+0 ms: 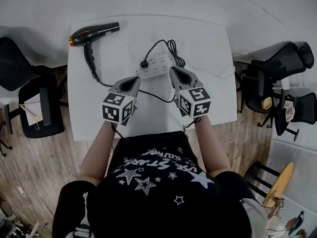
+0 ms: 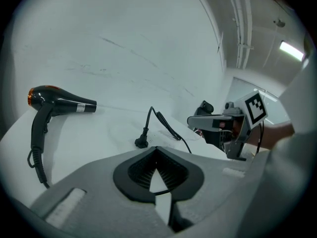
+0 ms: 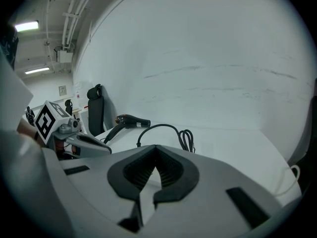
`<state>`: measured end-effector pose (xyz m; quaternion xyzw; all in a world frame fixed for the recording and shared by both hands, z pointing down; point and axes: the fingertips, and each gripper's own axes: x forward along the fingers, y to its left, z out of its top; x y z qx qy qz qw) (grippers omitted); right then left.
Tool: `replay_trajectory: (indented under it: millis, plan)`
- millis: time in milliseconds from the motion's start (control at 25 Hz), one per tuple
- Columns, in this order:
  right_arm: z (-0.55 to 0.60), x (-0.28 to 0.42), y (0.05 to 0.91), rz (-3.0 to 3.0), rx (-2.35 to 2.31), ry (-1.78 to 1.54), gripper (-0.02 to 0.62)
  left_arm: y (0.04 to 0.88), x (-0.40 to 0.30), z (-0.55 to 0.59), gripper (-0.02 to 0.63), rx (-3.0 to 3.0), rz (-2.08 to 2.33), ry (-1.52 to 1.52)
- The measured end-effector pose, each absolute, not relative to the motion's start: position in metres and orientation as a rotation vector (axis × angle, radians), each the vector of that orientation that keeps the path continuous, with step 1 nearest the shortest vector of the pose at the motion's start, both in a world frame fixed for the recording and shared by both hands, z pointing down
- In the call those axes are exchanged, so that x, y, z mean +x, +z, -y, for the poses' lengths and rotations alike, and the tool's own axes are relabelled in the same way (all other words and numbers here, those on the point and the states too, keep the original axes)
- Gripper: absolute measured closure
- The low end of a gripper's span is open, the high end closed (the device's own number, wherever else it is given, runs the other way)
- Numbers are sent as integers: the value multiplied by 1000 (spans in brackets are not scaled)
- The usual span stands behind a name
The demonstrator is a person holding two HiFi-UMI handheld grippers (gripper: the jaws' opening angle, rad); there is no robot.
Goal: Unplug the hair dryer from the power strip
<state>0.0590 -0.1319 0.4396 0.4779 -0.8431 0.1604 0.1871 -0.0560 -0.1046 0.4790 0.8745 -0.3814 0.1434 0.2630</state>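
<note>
A black hair dryer [image 1: 94,33] with an orange rear lies at the far left of the white table [image 1: 208,43]. Its black cord [image 1: 148,94] runs back past a coil [image 1: 173,51] to a black plug [image 1: 144,63] seated in the left end of the white power strip [image 1: 157,66]. Just short of the strip, my left gripper [image 1: 132,79] and right gripper [image 1: 177,71] hover side by side, both shut and empty. The left gripper view shows the dryer [image 2: 54,100] and the plug [image 2: 142,143] beyond my left gripper [image 2: 157,150]. The right gripper [image 3: 156,148] faces the coil [image 3: 185,138].
The strip's white cable [image 1: 218,76] trails off toward the table's right edge. Black office chairs stand on the left [image 1: 29,103] and right [image 1: 277,63] of the table, on wooden flooring. A white wall lies behind the table.
</note>
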Motion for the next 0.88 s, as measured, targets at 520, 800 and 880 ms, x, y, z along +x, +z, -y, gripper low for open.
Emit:
replay_trajectory:
  millis: [520, 800, 880]
  plan:
    - [157, 57, 464, 2391, 1232, 490, 586, 508, -42, 125, 598, 2291, 1056, 450]
    - [163, 52, 472, 2418, 1142, 505, 586, 517, -40, 133, 598, 2255, 1091, 480]
    - [163, 50, 474, 2427, 1122, 516, 587, 519, -39, 133, 598, 2249, 1096, 488]
